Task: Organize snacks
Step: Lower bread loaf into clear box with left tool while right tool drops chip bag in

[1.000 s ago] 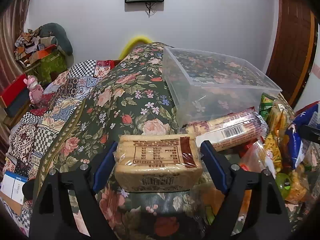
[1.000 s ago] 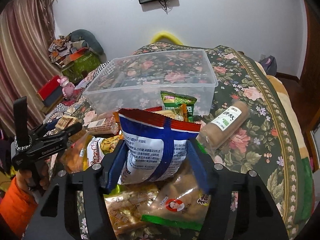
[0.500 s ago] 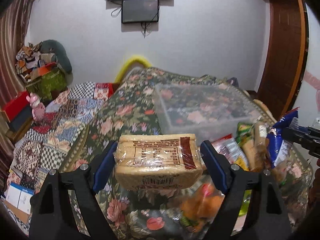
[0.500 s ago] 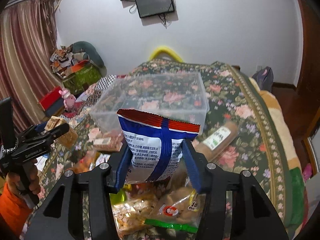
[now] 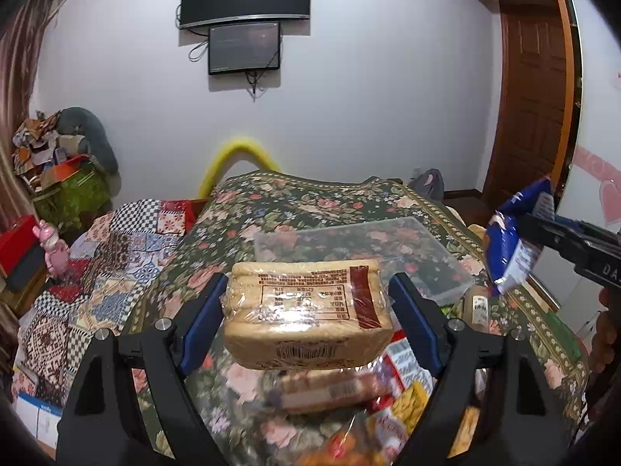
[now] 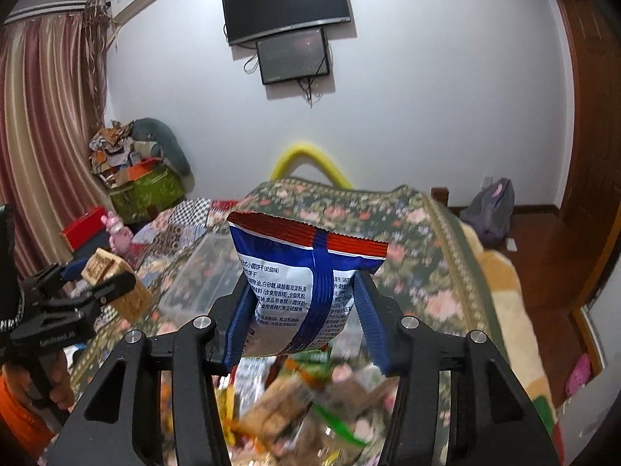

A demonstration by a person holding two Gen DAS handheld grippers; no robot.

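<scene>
My left gripper (image 5: 306, 310) is shut on a tan wafer biscuit pack (image 5: 304, 310) wrapped in clear film and holds it well above the bed. My right gripper (image 6: 300, 314) is shut on a blue, white and red snack bag (image 6: 299, 291), also raised. A clear plastic bin (image 5: 438, 268) sits on the floral bedspread beyond and below both; it also shows in the right wrist view (image 6: 202, 272). A blurred pile of snack packets (image 5: 368, 400) lies under the grippers. Each gripper shows in the other's view: the wafer pack (image 6: 116, 291) at left, the blue bag (image 5: 512, 248) at right.
The floral bedspread (image 5: 310, 202) covers the bed; a patchwork quilt (image 5: 108, 256) lies to its left. A beige bottle-like pack (image 5: 479, 306) lies right of the bin. Boxes and clutter (image 6: 132, 171) stand by the curtain. A wooden door (image 5: 531, 97) is at right.
Both grippers have risen with their snacks held; the bin and the snack pile now sit lower and farther in both views.
</scene>
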